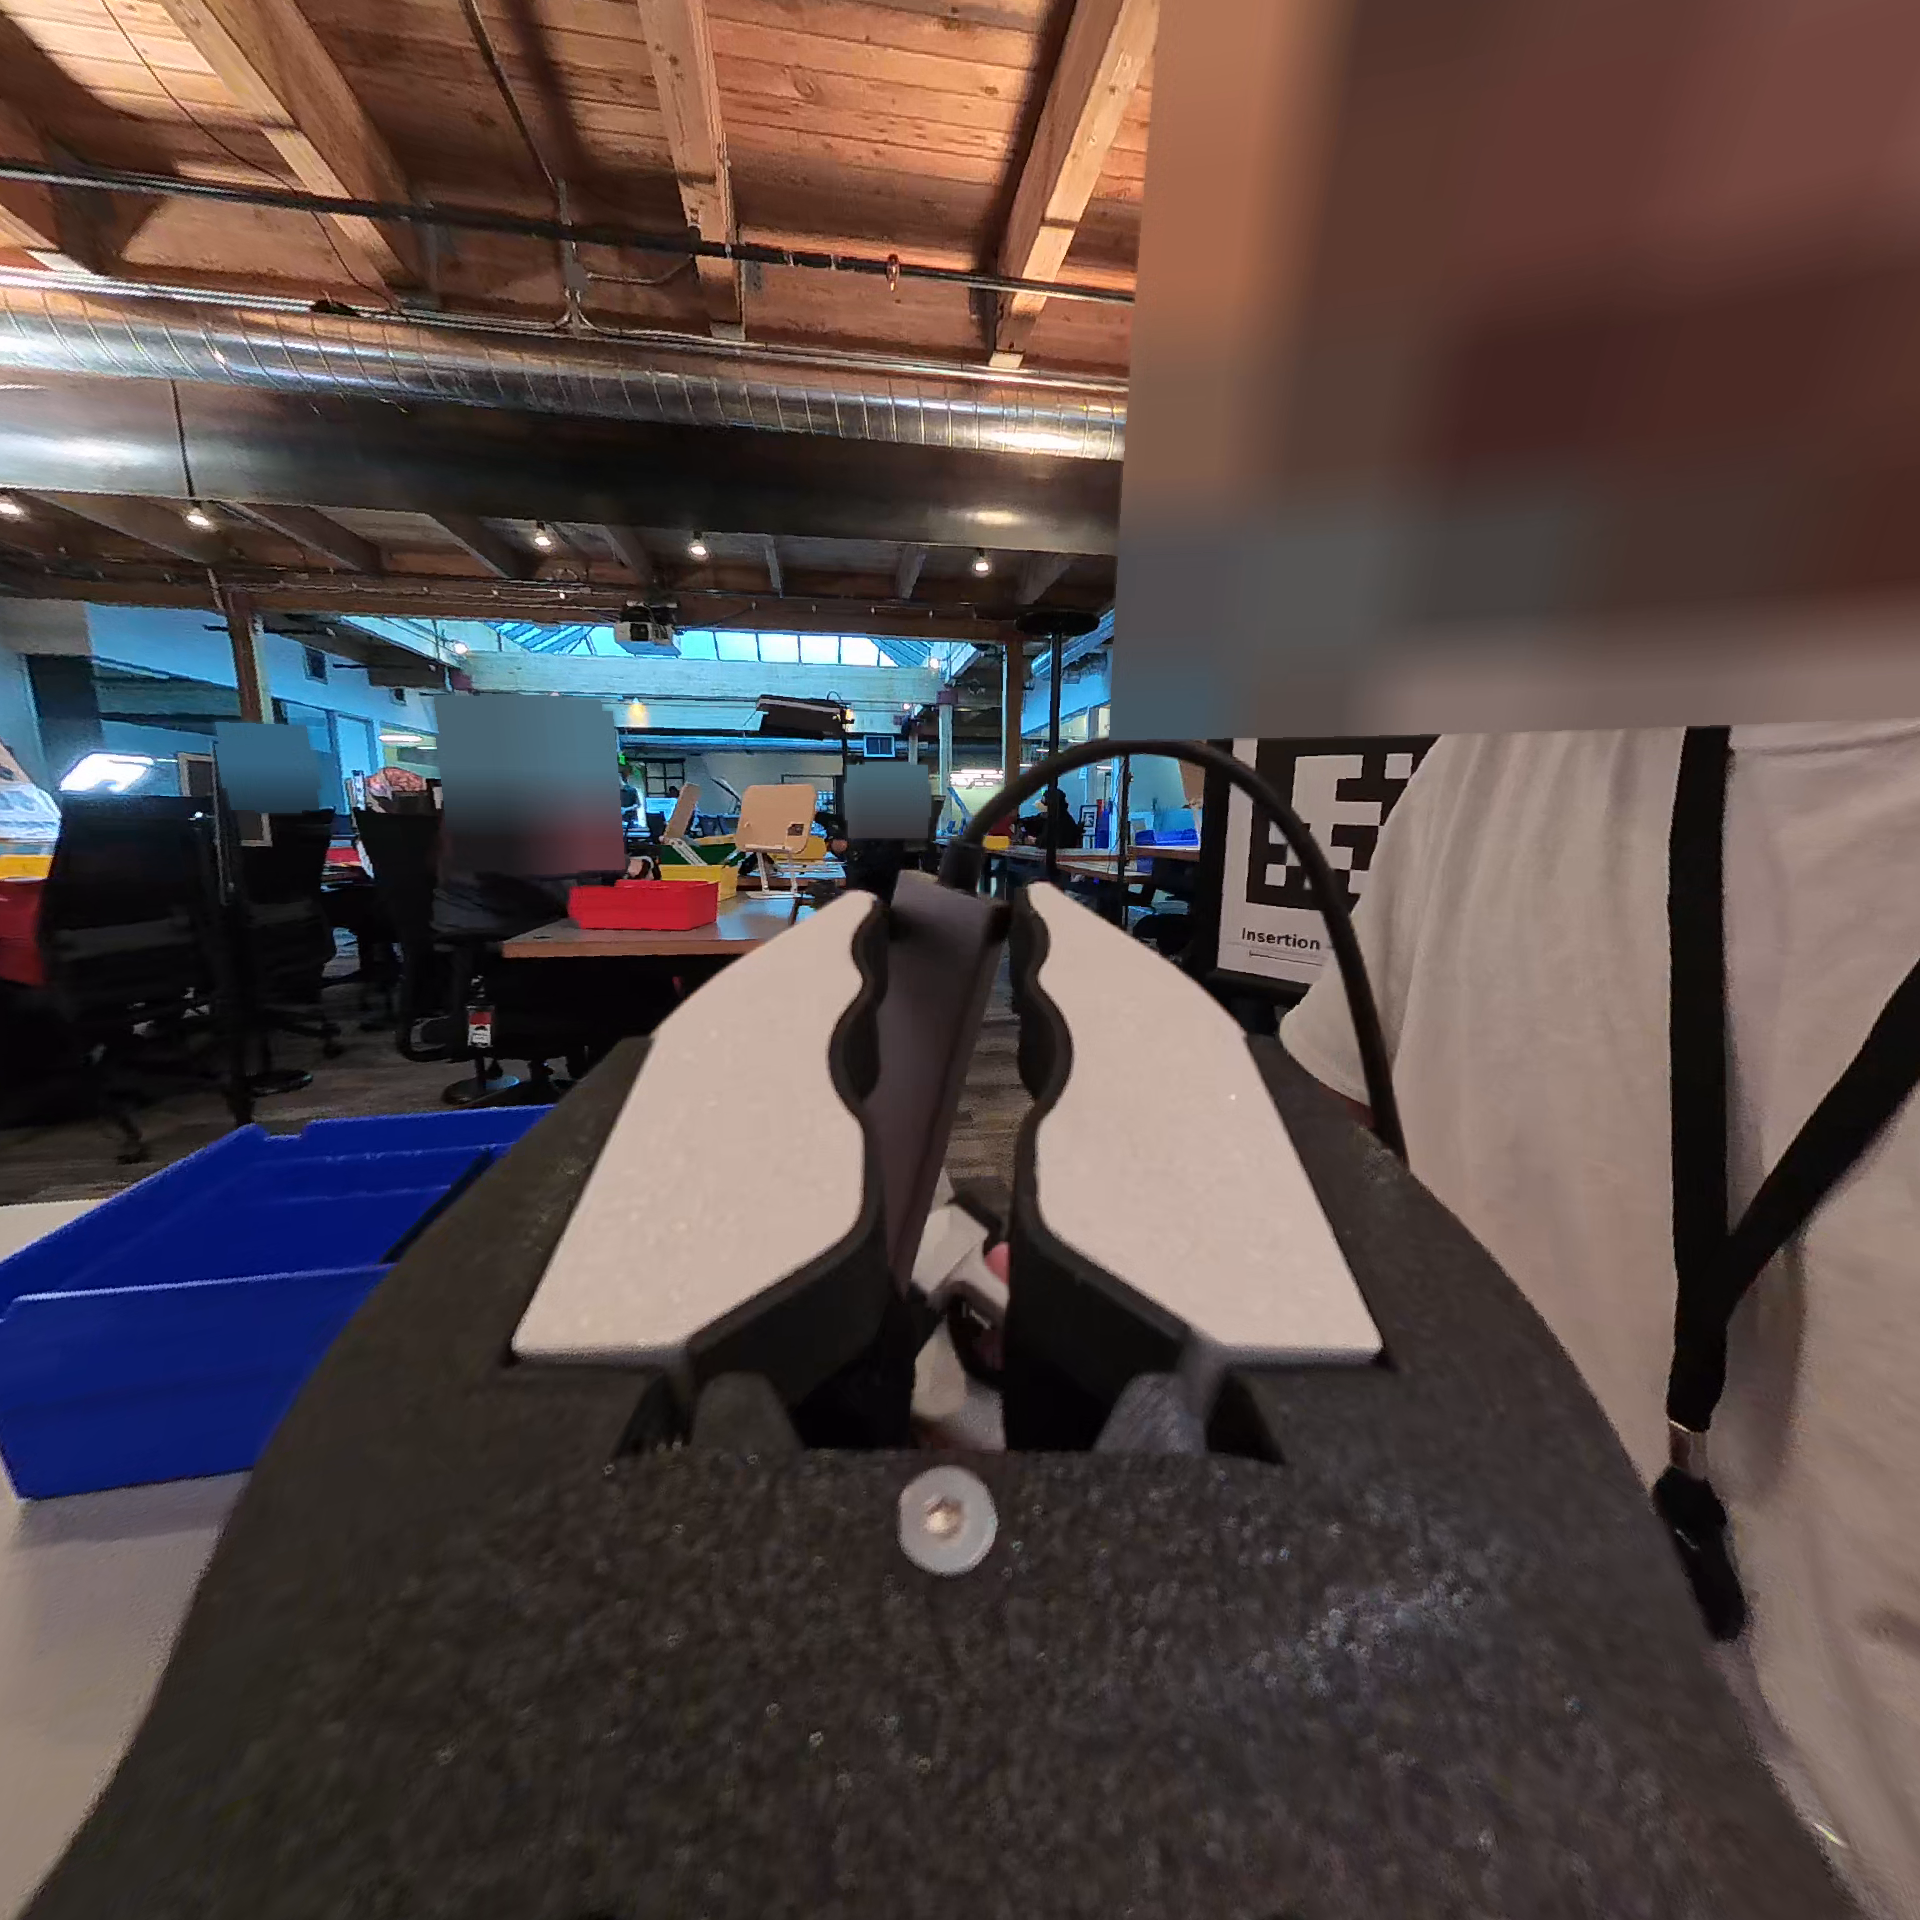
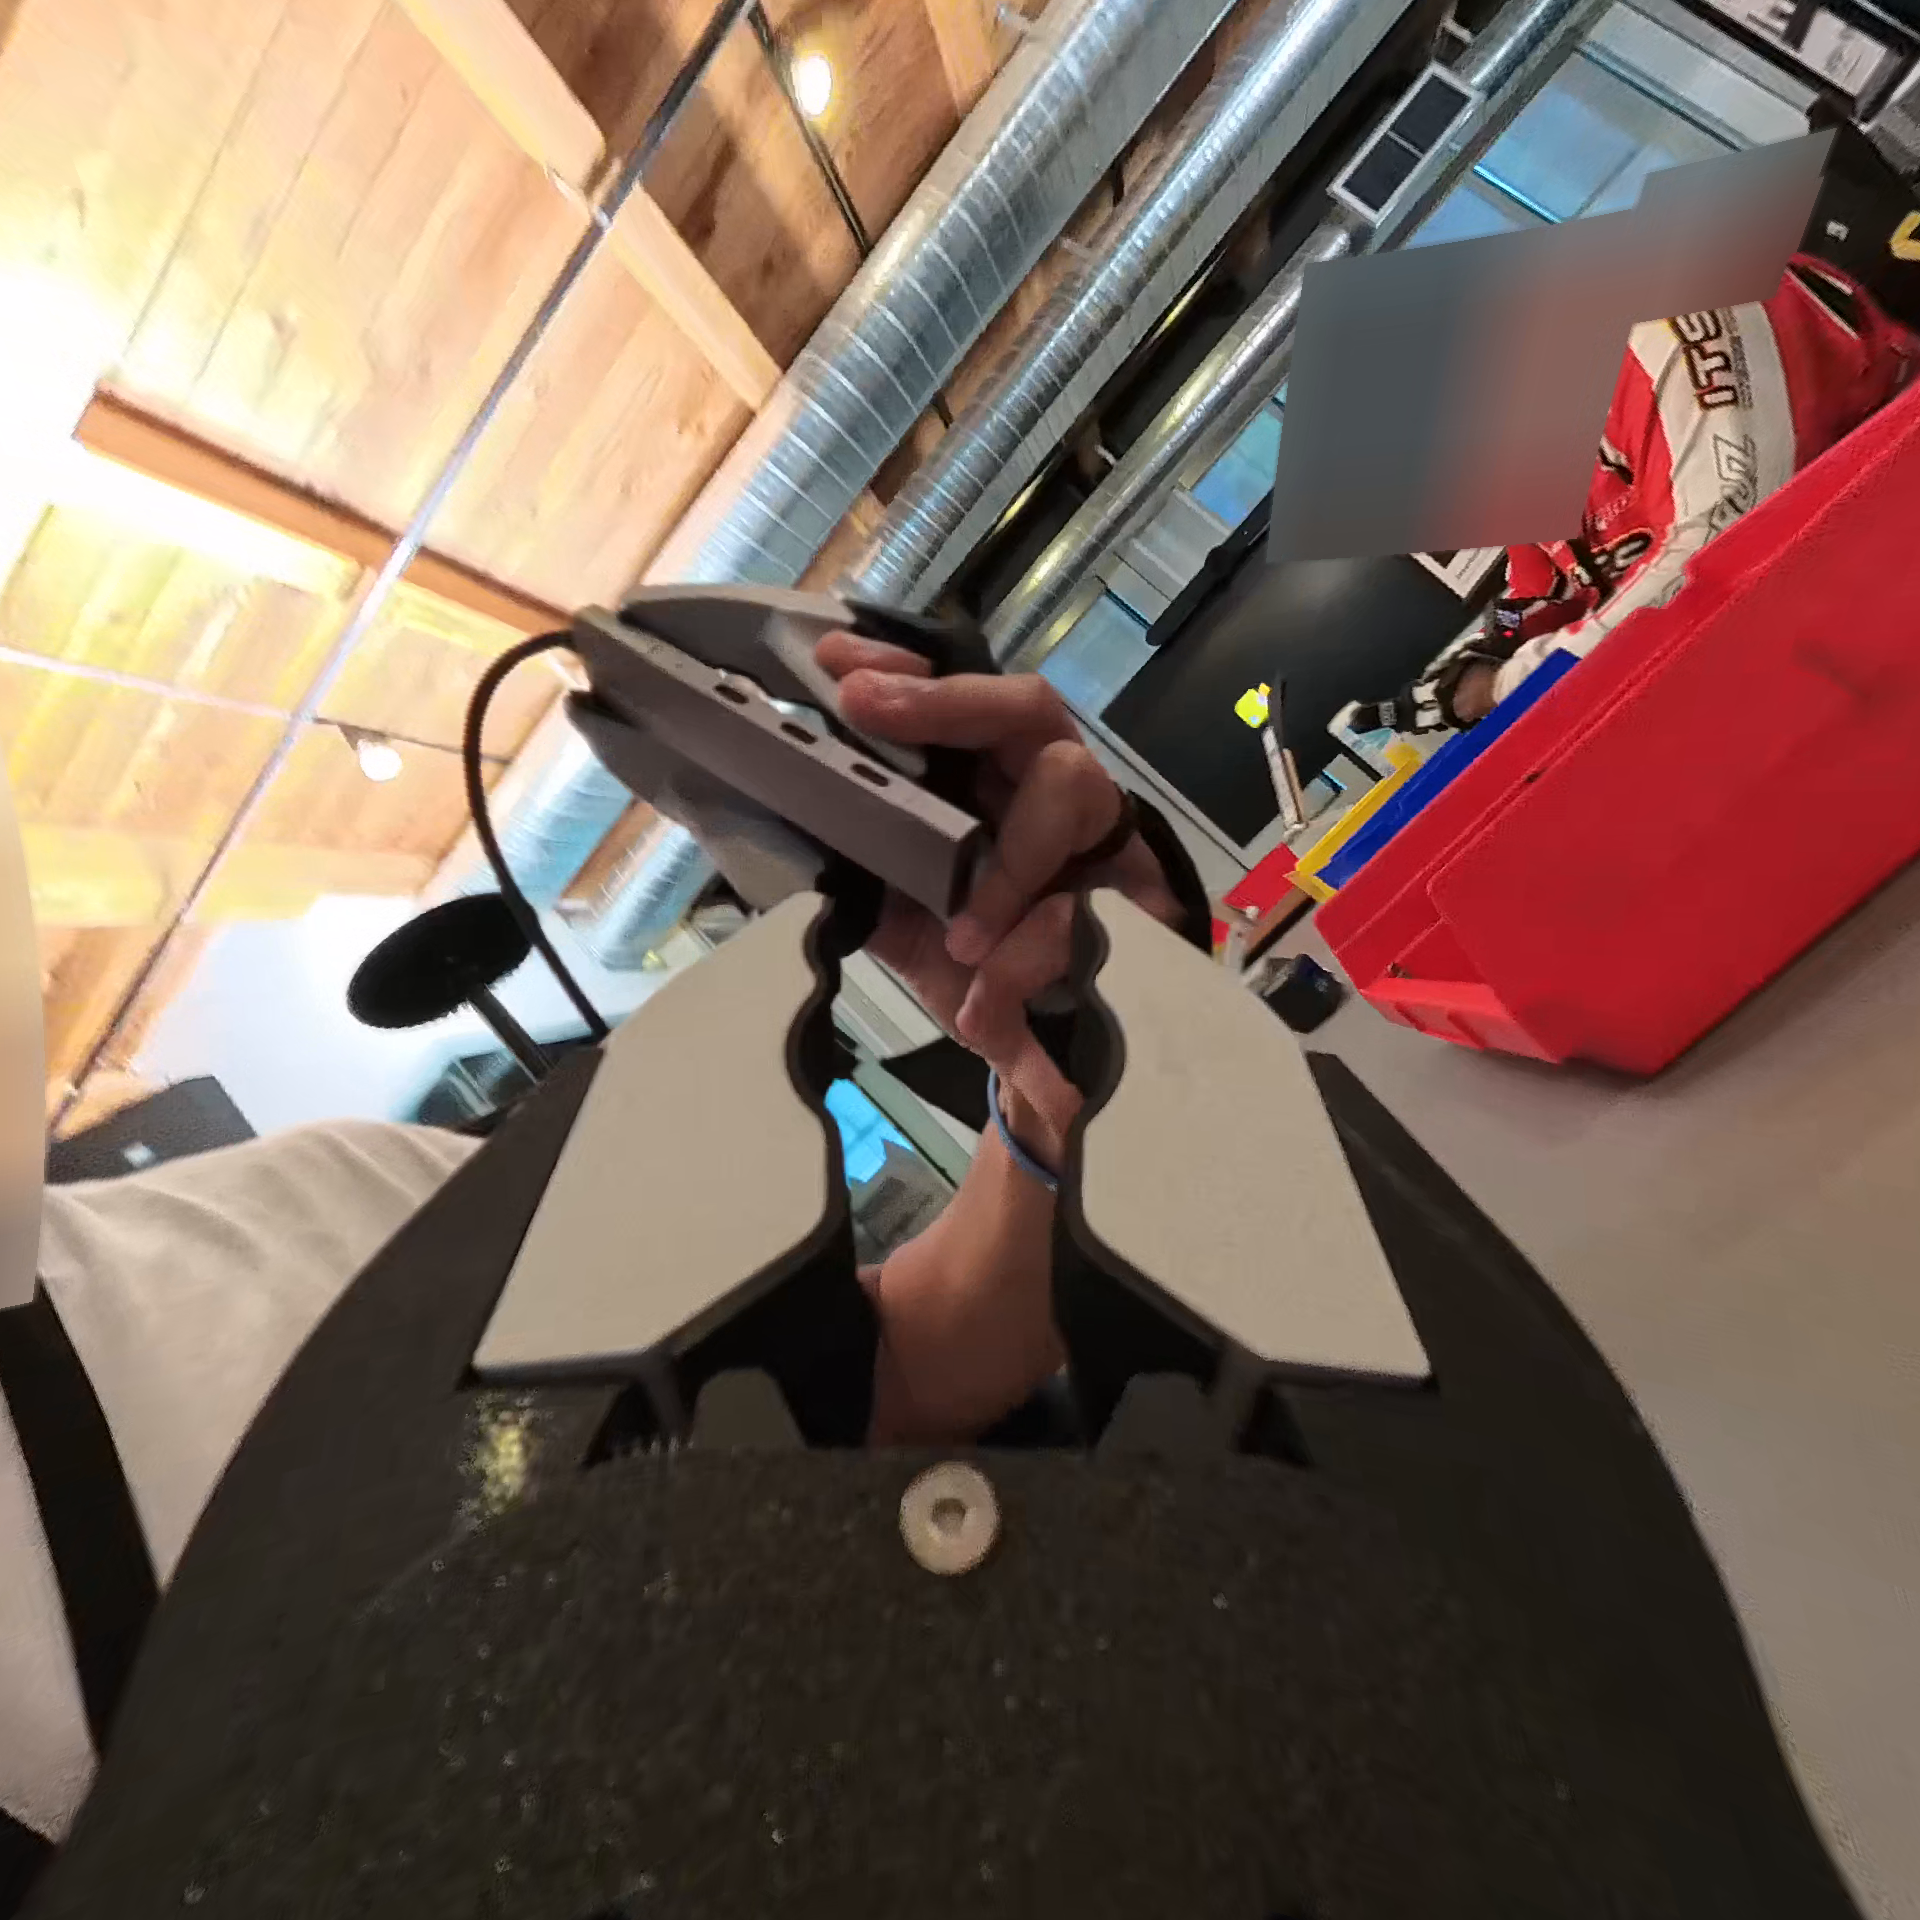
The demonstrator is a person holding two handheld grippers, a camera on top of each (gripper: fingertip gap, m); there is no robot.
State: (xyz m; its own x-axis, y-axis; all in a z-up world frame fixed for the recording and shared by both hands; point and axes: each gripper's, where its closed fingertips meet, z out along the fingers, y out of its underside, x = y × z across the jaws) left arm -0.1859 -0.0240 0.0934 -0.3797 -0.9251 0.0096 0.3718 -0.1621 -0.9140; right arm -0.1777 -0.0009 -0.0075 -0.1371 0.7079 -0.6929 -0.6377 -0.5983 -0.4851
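The left gripper [image 1: 948, 914] pinches a flat grey hub [image 1: 925, 1039]; the right gripper [image 2: 956, 935] is spread.

Your left gripper [image 1: 948, 914] hid most of the grey hub [image 1: 928, 1039] clamped between its fingers; only one narrow face showed, and its black cable [image 1: 1320, 883] slipped out of sight behind the right finger. Your own white shirt [image 1: 1538, 1039] ran off the right edge. The blue bin [image 1: 197, 1299] was cut by the left edge and the gripper body. In the right wrist view, your right gripper [image 2: 956, 935] covered part of your hand [image 2: 977, 831], and the red bin [image 2: 1662, 831] ran off-frame, motion-blurred.
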